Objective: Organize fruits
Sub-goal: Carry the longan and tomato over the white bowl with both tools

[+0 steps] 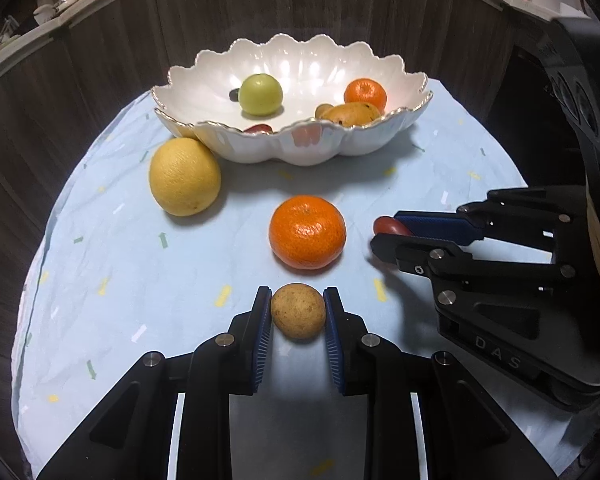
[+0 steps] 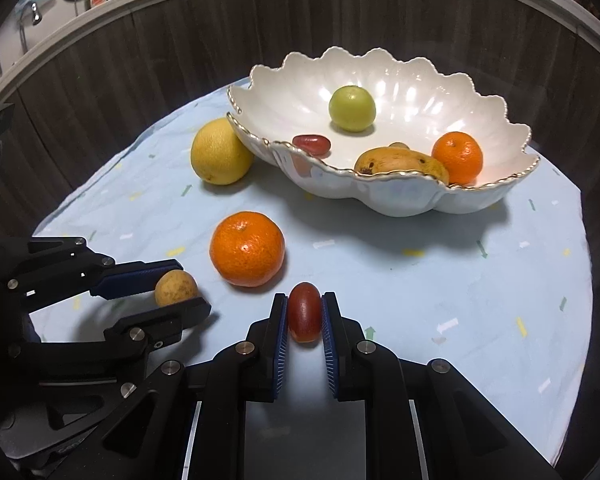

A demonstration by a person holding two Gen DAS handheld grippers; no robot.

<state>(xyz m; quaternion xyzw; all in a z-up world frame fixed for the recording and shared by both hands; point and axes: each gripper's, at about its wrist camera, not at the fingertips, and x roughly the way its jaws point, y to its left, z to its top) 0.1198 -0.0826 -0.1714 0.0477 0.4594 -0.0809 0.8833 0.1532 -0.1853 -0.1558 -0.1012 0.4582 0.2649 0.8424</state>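
The small round tan speckled fruit (image 1: 298,311) sits near the front of the pale blue cloth (image 1: 112,280), pinched across its middle between the nearly closed blue pads of the left gripper (image 1: 298,312). To its right, the right gripper (image 2: 304,316) is clamped on the glossy dark-red oval fruit (image 2: 304,312). Both look light, smooth and bruisable, so a gentle mid-body grip suits before carrying them to the far scalloped white porcelain bowl (image 1: 284,148), past the large orange mandarin (image 1: 307,232).

Overhead light falls bright on the white bowl (image 1: 292,148), whose inner wall carries hard glare patches (strongest toward its far side). Soft shadows pool in front of the bowl on the cloth (image 1: 120,280). Fisheye bending curves the surroundings, and the corners go black.
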